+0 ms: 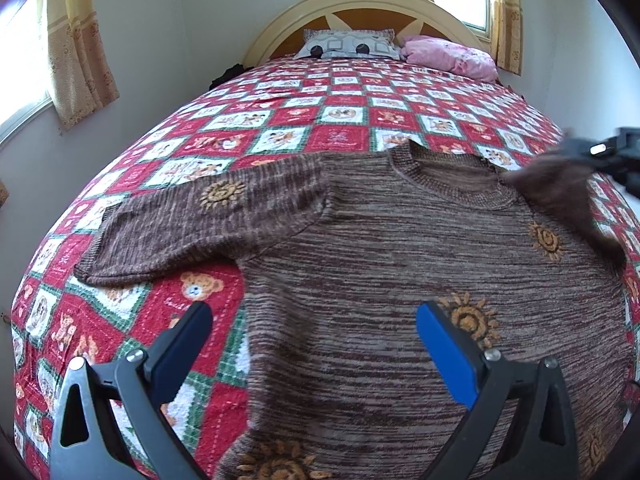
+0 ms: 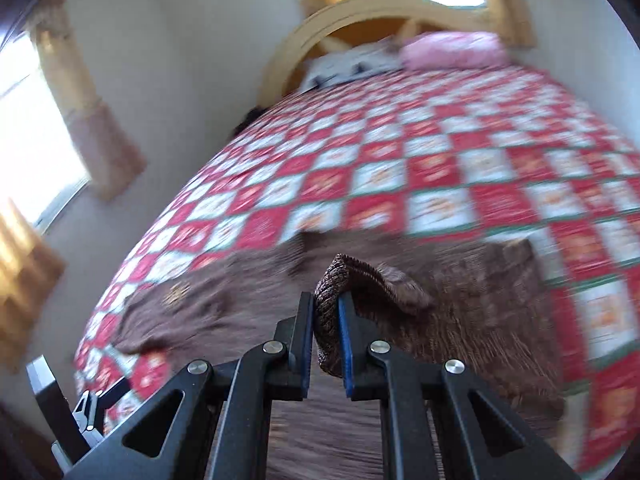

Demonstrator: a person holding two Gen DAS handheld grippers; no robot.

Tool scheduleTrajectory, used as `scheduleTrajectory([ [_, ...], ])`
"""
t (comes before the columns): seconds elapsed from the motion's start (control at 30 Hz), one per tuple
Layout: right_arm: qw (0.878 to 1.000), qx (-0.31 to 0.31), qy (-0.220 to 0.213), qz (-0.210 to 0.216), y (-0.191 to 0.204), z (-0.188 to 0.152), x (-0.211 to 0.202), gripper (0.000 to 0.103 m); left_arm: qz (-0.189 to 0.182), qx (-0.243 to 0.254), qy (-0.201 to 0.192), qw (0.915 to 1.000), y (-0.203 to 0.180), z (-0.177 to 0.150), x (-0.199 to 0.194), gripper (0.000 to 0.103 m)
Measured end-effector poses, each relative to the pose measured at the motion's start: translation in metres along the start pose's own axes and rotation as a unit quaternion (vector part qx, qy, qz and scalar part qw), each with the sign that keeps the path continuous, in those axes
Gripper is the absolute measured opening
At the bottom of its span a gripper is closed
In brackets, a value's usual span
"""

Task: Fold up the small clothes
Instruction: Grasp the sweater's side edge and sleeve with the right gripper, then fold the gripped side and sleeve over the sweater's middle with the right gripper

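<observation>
A small brown knit sweater (image 1: 380,248) with orange sun motifs lies front up on the bed. Its left sleeve (image 1: 192,228) is spread out flat to the left. My left gripper (image 1: 314,324) is open and empty, hovering over the sweater's lower left body. My right gripper (image 2: 326,312) is shut on the cuff of the right sleeve (image 2: 332,280) and holds it lifted above the sweater (image 2: 460,320). In the left wrist view the right gripper (image 1: 600,152) shows blurred at the right edge with the raised sleeve (image 1: 560,192) hanging from it.
The bed has a red, white and green teddy-bear quilt (image 1: 280,120). A grey pillow (image 1: 348,44) and a pink pillow (image 1: 452,56) lie by the curved headboard (image 1: 280,20). Curtained windows (image 1: 24,64) are on the left wall and behind the headboard.
</observation>
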State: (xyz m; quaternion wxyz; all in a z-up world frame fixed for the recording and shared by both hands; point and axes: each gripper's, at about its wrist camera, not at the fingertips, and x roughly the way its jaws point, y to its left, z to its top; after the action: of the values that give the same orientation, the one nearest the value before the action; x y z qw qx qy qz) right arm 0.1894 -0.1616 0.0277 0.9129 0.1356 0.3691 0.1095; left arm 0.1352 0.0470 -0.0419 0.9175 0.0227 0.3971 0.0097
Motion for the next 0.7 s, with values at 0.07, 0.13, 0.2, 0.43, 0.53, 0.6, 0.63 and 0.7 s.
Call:
scheduleTrajectory([
  [0.07, 1.0, 0.0, 0.015, 0.024, 0.022, -0.013, 0.026, 0.012, 0.005, -0.002, -0.002, 1.0, 0.006, -0.001, -0.002, 0.103],
  [0.13, 0.999, 0.004, 0.032, 0.042, 0.034, -0.025, 0.047, 0.012, 0.012, -0.003, -0.006, 0.9999, 0.014, -0.003, -0.004, 0.103],
  [0.2, 0.998, 0.003, 0.046, 0.048, 0.041, -0.034, 0.065, 0.012, 0.02, -0.005, -0.01, 0.9997, 0.023, -0.005, -0.004, 0.103],
  [0.43, 0.996, -0.028, 0.071, 0.044, 0.053, -0.054, 0.09, 0.015, 0.026, -0.019, -0.005, 0.9995, 0.037, -0.008, 0.002, 0.103],
  [0.53, 0.992, -0.022, 0.104, 0.075, 0.052, -0.06, 0.092, 0.023, 0.024, -0.017, -0.002, 0.9996, 0.036, -0.008, 0.004, 0.103],
  [0.6, 0.986, -0.006, 0.118, 0.118, 0.049, -0.06, 0.089, 0.044, 0.023, -0.014, -0.001, 0.9996, 0.035, -0.008, 0.004, 0.103],
  [0.63, 0.984, 0.004, 0.112, 0.139, 0.045, -0.058, 0.083, 0.051, 0.022, -0.014, -0.001, 0.9997, 0.034, -0.008, 0.005, 0.103],
  [0.7, 0.983, 0.023, 0.081, 0.166, 0.032, -0.049, 0.064, 0.051, 0.017, -0.013, -0.002, 0.9998, 0.033, -0.007, 0.004, 0.103],
])
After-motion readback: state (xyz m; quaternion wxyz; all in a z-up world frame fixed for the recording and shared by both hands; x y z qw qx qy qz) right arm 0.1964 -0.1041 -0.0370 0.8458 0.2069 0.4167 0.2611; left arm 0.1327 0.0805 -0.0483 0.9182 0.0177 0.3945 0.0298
